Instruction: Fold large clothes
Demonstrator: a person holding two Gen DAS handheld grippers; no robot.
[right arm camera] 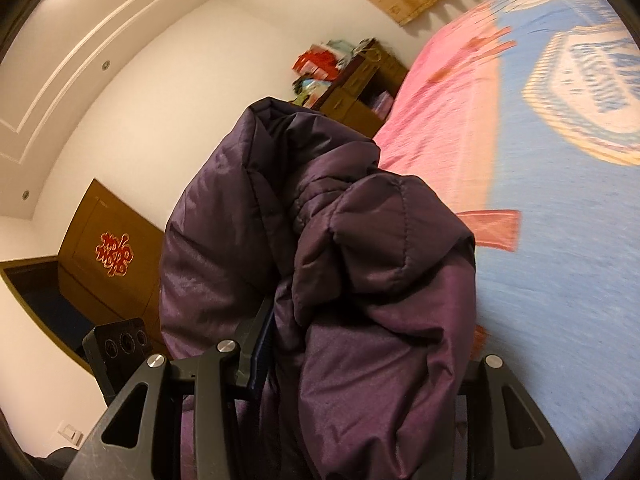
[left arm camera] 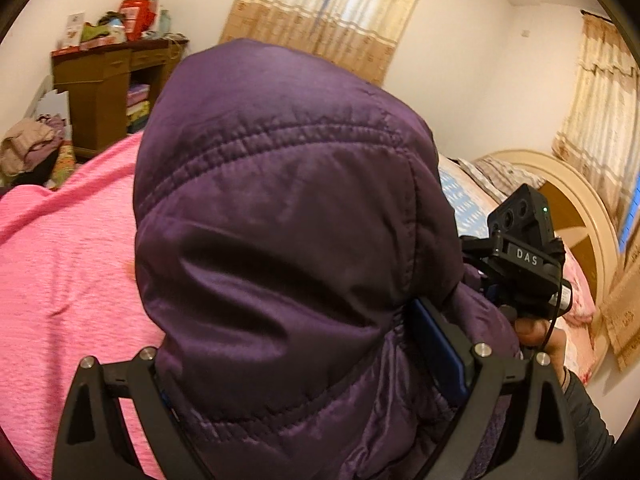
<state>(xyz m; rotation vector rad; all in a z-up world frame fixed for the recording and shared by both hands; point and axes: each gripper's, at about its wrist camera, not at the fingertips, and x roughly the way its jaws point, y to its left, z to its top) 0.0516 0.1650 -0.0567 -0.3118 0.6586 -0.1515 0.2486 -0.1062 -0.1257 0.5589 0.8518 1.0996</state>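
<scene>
A purple quilted jacket (left arm camera: 280, 220) hangs bunched above the bed and fills the middle of both views. My left gripper (left arm camera: 312, 352) is shut on a thick fold of it; only the blue pad of one finger (left arm camera: 436, 344) shows, the other is buried in fabric. In the right wrist view the jacket (right arm camera: 360, 280) bulges up between the fingers of my right gripper (right arm camera: 360, 352), which is shut on it, with one finger (right arm camera: 256, 340) showing at the left. The right gripper's black housing (left arm camera: 520, 256) and a hand sit close by on the jacket's right side.
Under the jacket lies a pink bedspread (left arm camera: 72, 260) and a blue patterned quilt (right arm camera: 560, 240). A cluttered wooden desk (left arm camera: 108, 80) and a clothes pile (left arm camera: 28, 148) stand beyond the bed. A rounded headboard (left arm camera: 572, 208), curtains (left arm camera: 332, 12) and a brown wardrobe (right arm camera: 108, 256) line the walls.
</scene>
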